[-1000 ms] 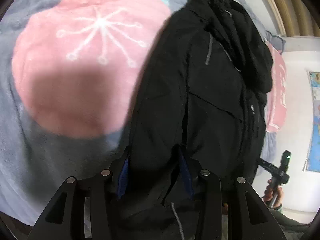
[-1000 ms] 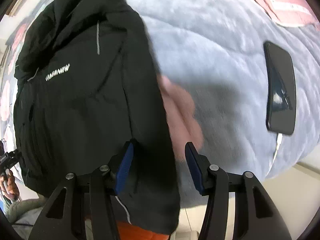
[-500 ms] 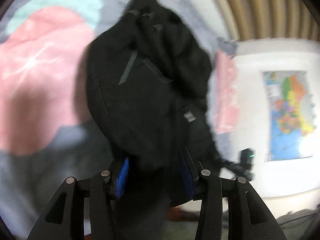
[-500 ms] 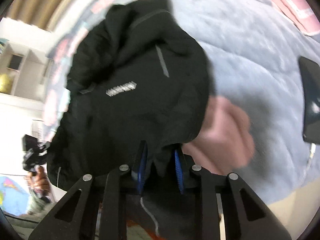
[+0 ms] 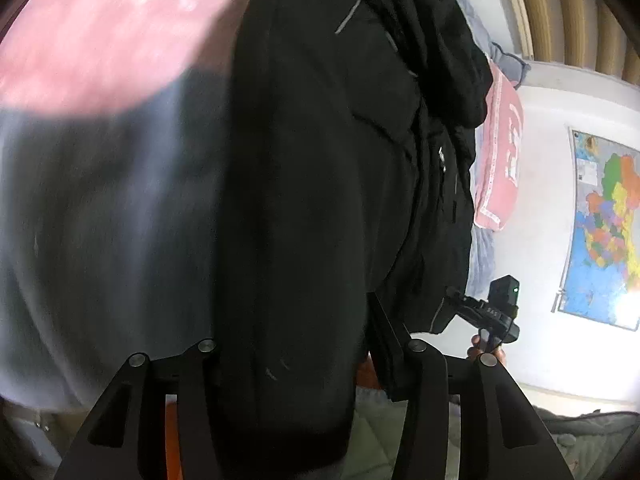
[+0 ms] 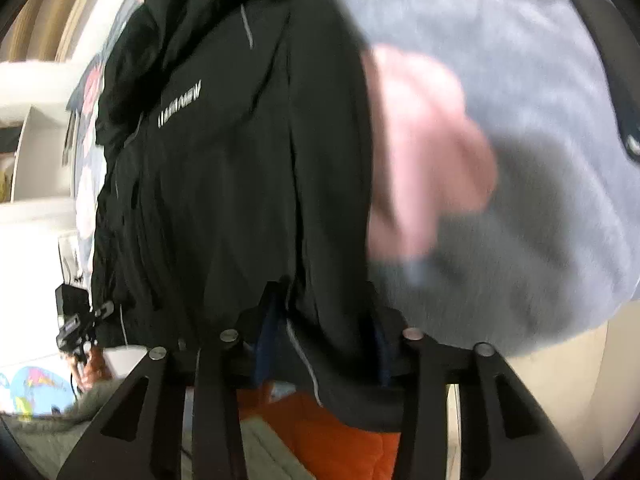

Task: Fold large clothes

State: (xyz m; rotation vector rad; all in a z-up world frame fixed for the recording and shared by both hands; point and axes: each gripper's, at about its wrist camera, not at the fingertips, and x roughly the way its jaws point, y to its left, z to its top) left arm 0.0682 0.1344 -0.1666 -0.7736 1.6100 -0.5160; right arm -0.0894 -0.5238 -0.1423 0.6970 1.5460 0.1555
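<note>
a grey blanket (image 6: 520, 60) with a large pink patch (image 5: 112, 32) covers the bed, a dark phone (image 6: 600, 52) lies at its far right edge, a pink pillow (image 5: 502, 152) sits beyond the jacket and a coloured map (image 5: 604, 224) hangs on the wall to the right. the black jacket (image 5: 304, 184) fills the middle of both views and hides most of the bed behind it. compared with half a second ago, when it bunched up high against the wall, the jacket now hangs longer and closer to the blanket, and the pink patch is back in the left view. the jacket's near hem drapes down between the fingers of the left gripper (image 5: 292, 344), which pinches the cloth. the right gripper (image 6: 324, 320) likewise clamps the hem at the jacket's right side, with its blue pads (image 6: 266, 332) pressed into the fabric. a blurred pink shape (image 6: 424, 140) lies on the blanket just right of the jacket.
</note>
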